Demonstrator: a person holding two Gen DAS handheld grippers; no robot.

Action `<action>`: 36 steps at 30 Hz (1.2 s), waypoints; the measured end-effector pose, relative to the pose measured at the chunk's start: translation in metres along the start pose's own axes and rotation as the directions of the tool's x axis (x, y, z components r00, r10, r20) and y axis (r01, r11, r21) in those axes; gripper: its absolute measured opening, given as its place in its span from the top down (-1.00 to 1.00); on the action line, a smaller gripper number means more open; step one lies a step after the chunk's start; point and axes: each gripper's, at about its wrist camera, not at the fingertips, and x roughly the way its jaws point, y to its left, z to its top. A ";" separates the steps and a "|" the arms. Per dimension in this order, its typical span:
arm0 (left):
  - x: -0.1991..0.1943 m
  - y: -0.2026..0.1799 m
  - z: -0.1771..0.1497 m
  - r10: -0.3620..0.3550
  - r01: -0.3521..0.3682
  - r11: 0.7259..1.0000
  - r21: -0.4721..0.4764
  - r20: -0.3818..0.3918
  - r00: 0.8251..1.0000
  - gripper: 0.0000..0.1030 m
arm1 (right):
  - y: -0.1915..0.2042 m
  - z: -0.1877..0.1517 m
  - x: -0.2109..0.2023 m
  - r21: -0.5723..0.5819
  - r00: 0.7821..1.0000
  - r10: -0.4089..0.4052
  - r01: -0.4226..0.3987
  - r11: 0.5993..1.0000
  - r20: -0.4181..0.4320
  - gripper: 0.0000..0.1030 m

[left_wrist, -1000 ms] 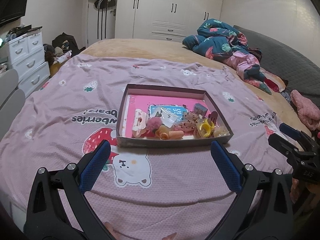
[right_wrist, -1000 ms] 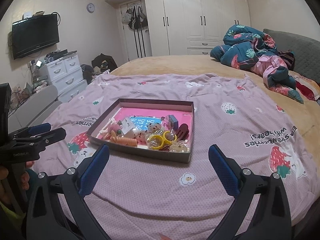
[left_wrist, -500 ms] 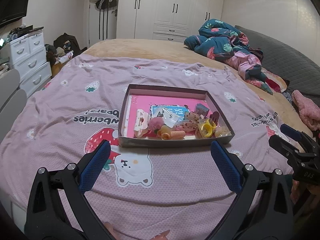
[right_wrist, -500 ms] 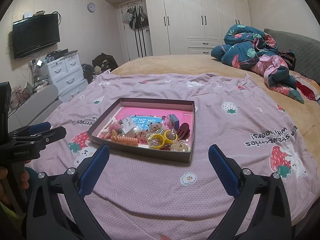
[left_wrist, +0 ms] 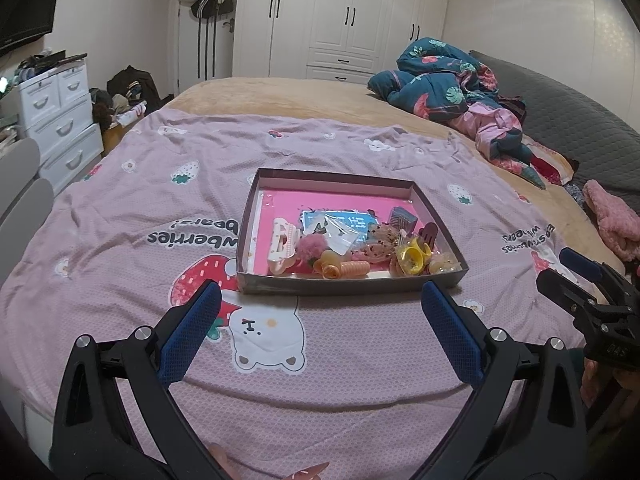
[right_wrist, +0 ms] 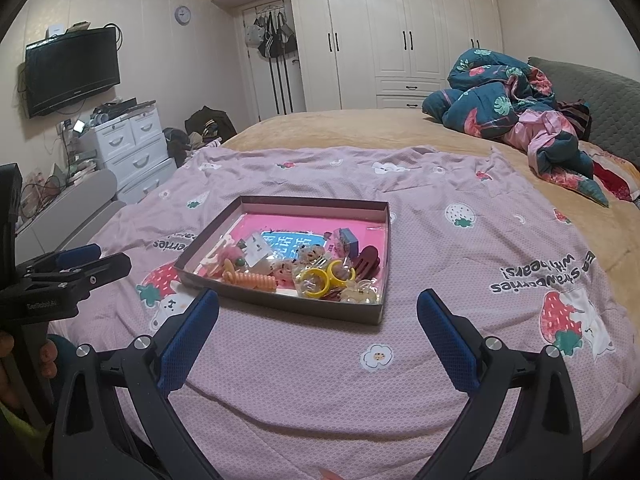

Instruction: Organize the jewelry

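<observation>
A shallow brown tray (left_wrist: 352, 285) (right_wrist: 280, 305) with a pink floor lies on the pink strawberry bedspread. Inside it are a white hair claw (left_wrist: 281, 245), a pink pom-pom (left_wrist: 311, 245), an orange coil tie (left_wrist: 347, 269) (right_wrist: 250, 280), a yellow ring (left_wrist: 412, 258) (right_wrist: 316, 283), a dark red clip (right_wrist: 366, 261) and small plastic bags. My left gripper (left_wrist: 320, 318) hovers open just short of the tray's near wall, nothing between its fingers. My right gripper (right_wrist: 318, 322) is open too, near the tray's right front corner. Each gripper shows in the other's view at the edge.
A rumpled blue and pink quilt (left_wrist: 452, 92) lies at the bed's far right, beside a grey headboard (left_wrist: 580, 120). White drawers (right_wrist: 128, 148) and a wall television (right_wrist: 72, 70) stand to the left. White wardrobes (right_wrist: 400, 36) fill the back wall. A pink fuzzy item (left_wrist: 614, 226) rests at right.
Both grippers have drifted slightly; the tray sits a little lower and nearer in both views. Both stay open and empty.
</observation>
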 end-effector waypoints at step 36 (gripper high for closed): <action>0.002 0.003 -0.001 0.014 -0.014 1.000 0.007 -0.013 1.000 -0.82 | 0.000 0.000 -0.001 -0.002 1.000 0.001 -0.001 1.000 0.000 -0.92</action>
